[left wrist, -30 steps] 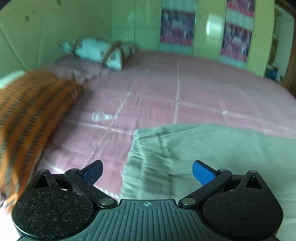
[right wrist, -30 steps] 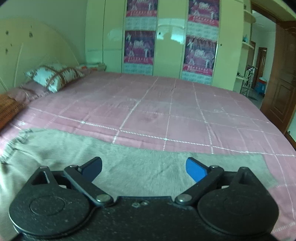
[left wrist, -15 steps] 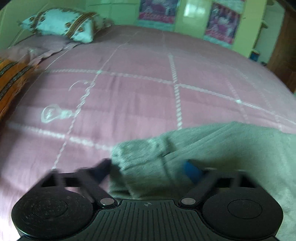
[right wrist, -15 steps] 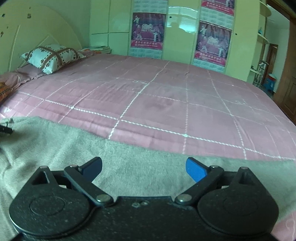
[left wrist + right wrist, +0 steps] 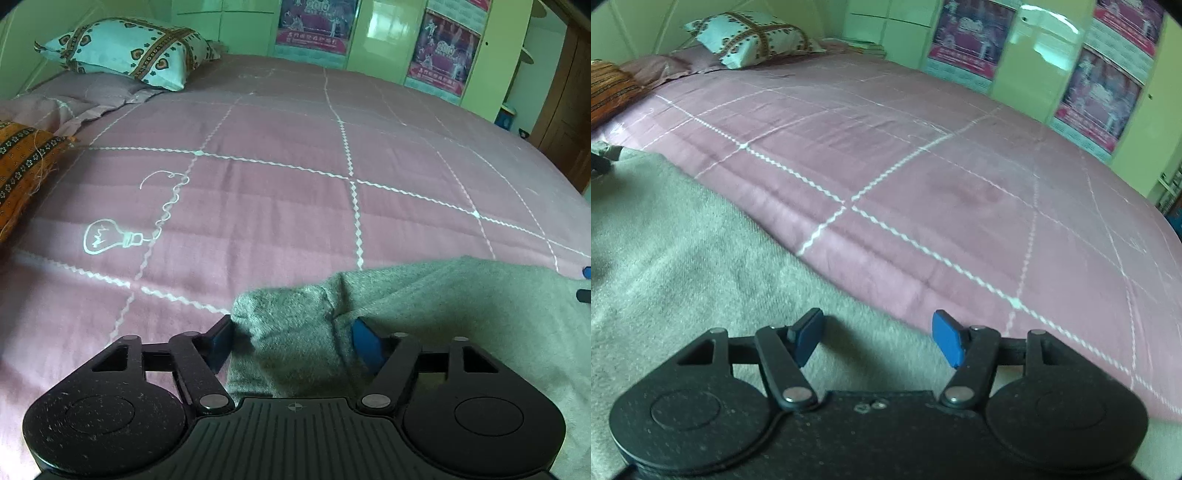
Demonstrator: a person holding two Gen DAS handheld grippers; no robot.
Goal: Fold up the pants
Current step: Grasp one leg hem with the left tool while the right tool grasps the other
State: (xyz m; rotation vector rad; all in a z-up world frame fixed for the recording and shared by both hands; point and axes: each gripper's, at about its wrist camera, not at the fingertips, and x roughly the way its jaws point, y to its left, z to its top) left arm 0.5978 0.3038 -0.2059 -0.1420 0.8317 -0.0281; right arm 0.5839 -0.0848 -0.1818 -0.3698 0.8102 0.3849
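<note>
Grey pants (image 5: 461, 314) lie spread along the near side of the pink quilt (image 5: 295, 166). My left gripper (image 5: 293, 343) is at their left end. A bunched, raised corner of cloth fills the gap and touches both blue pads (image 5: 365, 347), while the jaws are opening slightly. In the right wrist view the pants (image 5: 683, 258) run off to the left. My right gripper (image 5: 879, 336) hovers low over their far edge. Its jaws are closing, with cloth below and between the pads but not pinched. A bit of the right gripper (image 5: 583, 284) shows at the left view's right edge.
A patterned white pillow (image 5: 125, 51) and a pink pillow (image 5: 85, 88) lie at the head of the bed. An orange striped cushion (image 5: 22, 166) sits at the left edge. Pale wardrobe doors with posters (image 5: 439, 59) stand beyond the bed, and a brown door (image 5: 565, 110) is at the right.
Both grippers have come down onto the pants. The left jaws have drawn in around the bunched corner. The right gripper has tilted and its jaws have narrowed.
</note>
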